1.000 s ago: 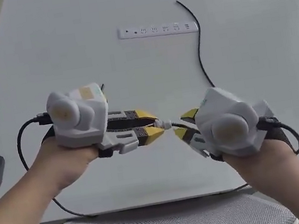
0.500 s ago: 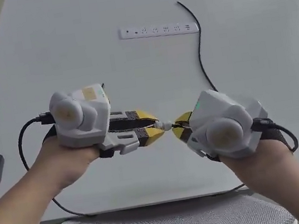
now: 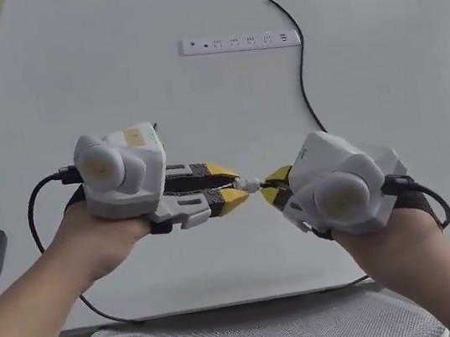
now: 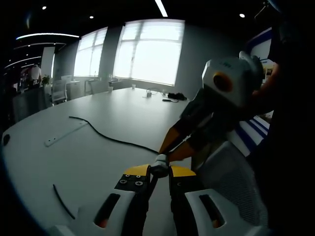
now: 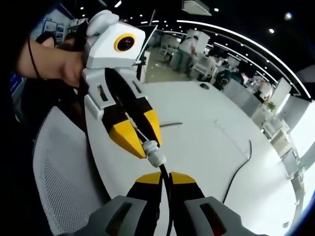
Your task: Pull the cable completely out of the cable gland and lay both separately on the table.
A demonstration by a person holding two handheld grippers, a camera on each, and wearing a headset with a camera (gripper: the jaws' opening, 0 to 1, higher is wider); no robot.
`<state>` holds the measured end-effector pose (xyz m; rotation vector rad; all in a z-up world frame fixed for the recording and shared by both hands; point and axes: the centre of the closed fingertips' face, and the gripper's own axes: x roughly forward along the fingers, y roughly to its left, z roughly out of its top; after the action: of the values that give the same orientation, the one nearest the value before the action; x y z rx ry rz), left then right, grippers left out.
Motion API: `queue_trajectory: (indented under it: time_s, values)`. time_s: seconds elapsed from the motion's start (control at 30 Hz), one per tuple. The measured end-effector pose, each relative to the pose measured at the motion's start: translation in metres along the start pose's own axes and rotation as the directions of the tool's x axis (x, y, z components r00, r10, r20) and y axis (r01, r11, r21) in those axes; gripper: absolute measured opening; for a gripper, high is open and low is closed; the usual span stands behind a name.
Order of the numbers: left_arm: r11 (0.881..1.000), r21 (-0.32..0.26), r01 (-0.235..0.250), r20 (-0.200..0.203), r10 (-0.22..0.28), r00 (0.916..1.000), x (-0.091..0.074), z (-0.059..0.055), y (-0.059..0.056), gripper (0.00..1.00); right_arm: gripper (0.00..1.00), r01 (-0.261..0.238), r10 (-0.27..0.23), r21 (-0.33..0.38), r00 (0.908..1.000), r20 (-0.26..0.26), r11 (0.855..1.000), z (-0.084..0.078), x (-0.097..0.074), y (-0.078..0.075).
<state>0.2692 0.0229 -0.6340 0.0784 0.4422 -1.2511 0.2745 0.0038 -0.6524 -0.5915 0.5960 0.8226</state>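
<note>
The gap between the two tools is seen to have closed compared with a second ago. The right hand-held gripper (image 3: 274, 186) is now drawn up close to the cable gland (image 3: 249, 187), where a short stretch of cable was showing before. The left hand-held gripper (image 3: 232, 186) is kept where it was.

The left one is pressed together on the pale gland. In the right gripper view the right one is pinched on the black cable (image 5: 163, 170) just behind the gland. The cable is therefore judged to be still seated in the gland. The closer hold is read as a fresh grip for another pull (neither part is laid down yet).

The gland and cable are held in the air, well to the near side of the power strip (image 3: 240, 42), toward the person, above the white surface (image 3: 111, 84). The strip's own black cord (image 3: 303, 80) is trailed from its right end toward the person.

A yellowish label is carried on top of the left tool, but nothing on it can be read. The markings on the power strip are too small to make out, and no brand name is legible anywhere.
</note>
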Motion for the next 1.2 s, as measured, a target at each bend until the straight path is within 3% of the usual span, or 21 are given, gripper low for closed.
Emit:
queue_trajectory:
  time_s: [0.43, 0.8, 1.0, 1.17, 1.2]
  values:
    - [1.0, -0.004, 0.003, -0.005, -0.003, 1.0, 0.001, -0.001, 0.0, 0.15, 0.0, 0.006, -0.006, 0.065, 1.0, -0.003, 0.998, -0.007, 0.003, -0.001]
    - [1.0, -0.012, 0.0, -0.005, 0.0, 1.0, -0.001, -0.001, 0.002, 0.15, 0.0, 0.053, -0.047, 0.126, 0.9977, -0.049, 0.991, -0.033, 0.006, -0.019]
    - [1.0, -0.012, 0.001, -0.001, -0.001, 1.0, 0.0, 0.0, 0.0, 0.15, 0.0, 0.082, -0.067, 0.245, 0.9954, -0.069, 0.966, -0.053, 0.007, -0.028]
    - [1.0, -0.01, 0.005, -0.003, -0.005, 1.0, 0.001, 0.0, -0.002, 0.15, 0.0, 0.104, -0.082, 0.377, 0.9939, -0.075, 0.92, -0.072, 0.009, -0.035]
    - [1.0, -0.007, 0.004, -0.003, -0.004, 1.0, 0.001, 0.0, -0.002, 0.15, 0.0, 0.109, -0.086, 0.382, 0.9934, -0.076, 0.918, -0.074, 0.009, -0.036]
